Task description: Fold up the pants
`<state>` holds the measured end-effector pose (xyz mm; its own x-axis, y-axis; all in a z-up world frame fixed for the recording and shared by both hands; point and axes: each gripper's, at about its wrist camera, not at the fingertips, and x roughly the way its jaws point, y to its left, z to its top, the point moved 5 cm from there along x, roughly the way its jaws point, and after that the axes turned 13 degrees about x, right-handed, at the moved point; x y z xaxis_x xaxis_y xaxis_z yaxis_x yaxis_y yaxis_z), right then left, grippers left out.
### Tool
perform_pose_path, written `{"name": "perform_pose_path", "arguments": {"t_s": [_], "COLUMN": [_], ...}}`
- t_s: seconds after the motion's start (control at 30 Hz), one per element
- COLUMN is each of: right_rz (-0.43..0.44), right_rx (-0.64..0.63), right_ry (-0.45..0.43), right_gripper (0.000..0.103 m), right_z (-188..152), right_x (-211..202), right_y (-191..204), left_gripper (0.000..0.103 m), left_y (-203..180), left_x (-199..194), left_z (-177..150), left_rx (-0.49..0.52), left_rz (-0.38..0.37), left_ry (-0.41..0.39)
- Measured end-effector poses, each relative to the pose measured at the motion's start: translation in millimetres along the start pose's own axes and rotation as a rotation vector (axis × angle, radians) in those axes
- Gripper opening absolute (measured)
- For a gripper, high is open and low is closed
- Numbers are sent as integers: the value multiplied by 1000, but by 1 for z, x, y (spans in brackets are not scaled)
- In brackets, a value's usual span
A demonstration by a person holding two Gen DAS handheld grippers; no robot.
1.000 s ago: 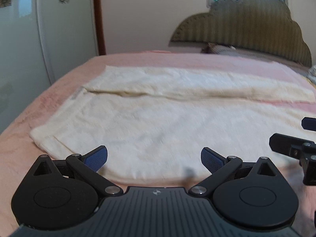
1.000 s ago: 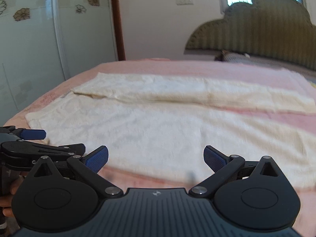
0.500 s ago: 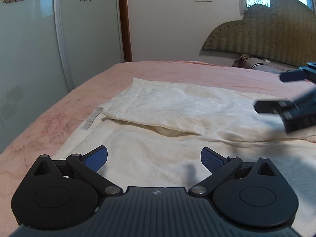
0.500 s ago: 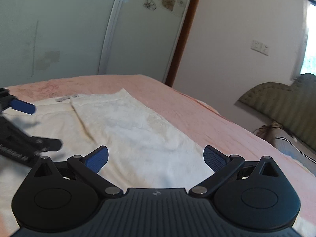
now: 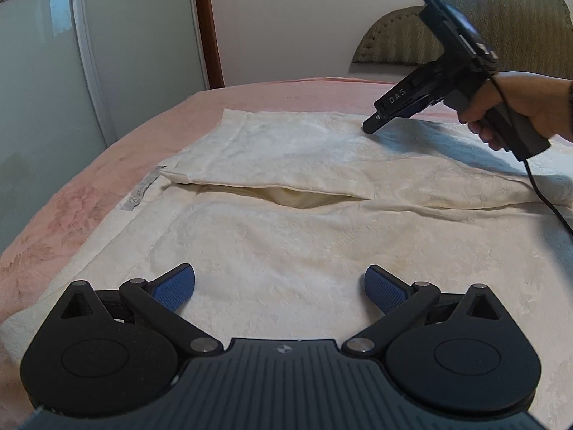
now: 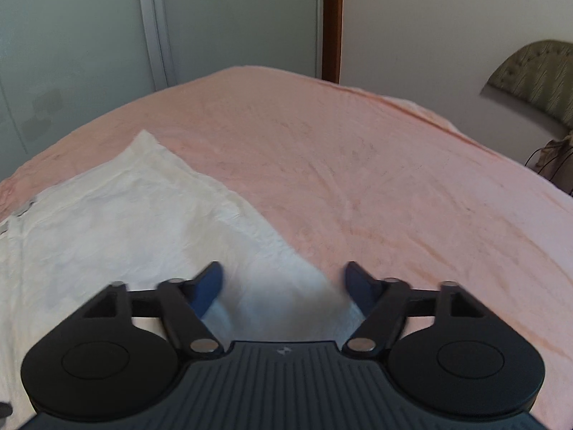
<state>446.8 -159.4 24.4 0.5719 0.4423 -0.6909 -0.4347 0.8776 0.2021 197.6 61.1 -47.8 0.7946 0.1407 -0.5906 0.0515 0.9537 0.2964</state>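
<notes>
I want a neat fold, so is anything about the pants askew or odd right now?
A little. On the cream pants, the far leg's edge gapes open mid-length, showing a darker pocket, and a label strip pokes out onto the pink bedspread. No damage or stains show.

The left wrist view looks low across the cream pants [image 5: 286,222] toward the headboard [image 5: 501,36]; the right wrist view faces the wardrobe doors [image 6: 232,18], near the pants' far edge; both share the pink bedspread [image 6: 358,161]
</notes>
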Motion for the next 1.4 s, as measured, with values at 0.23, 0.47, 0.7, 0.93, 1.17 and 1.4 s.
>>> {"name": "perform_pose_path", "arguments": {"t_s": [0.23,0.47,0.7,0.93,1.17,1.4], "right_rz": [16,-98,-91,-66,-120,-286], "right_rx": [-148,-494,-690,-671,-708,-769], "right_ry": [-22,-195,-259,-233,-246,-252], "right_gripper": [11,7,6,6,10,23], "right_z": [2,-47,-135,-182,-195,-197], "right_x": [-3,-67,-145,-149,-142,-126], "right_y": [18,83,139,150,152,131], "left_gripper": [102,102,102,101,20,5], "left_y": [6,50,84,103,121,124], "left_x": [0,-12,-17,-1,38,21], "left_z": [1,2,-2,9,0,15], "left_rx": [-43,-367,-784,-971,-1168,-1074], "left_rz": [-10,-70,-364,-344,-424,-402], "left_ry": [-7,-70,-127,-110,25,-70]}}
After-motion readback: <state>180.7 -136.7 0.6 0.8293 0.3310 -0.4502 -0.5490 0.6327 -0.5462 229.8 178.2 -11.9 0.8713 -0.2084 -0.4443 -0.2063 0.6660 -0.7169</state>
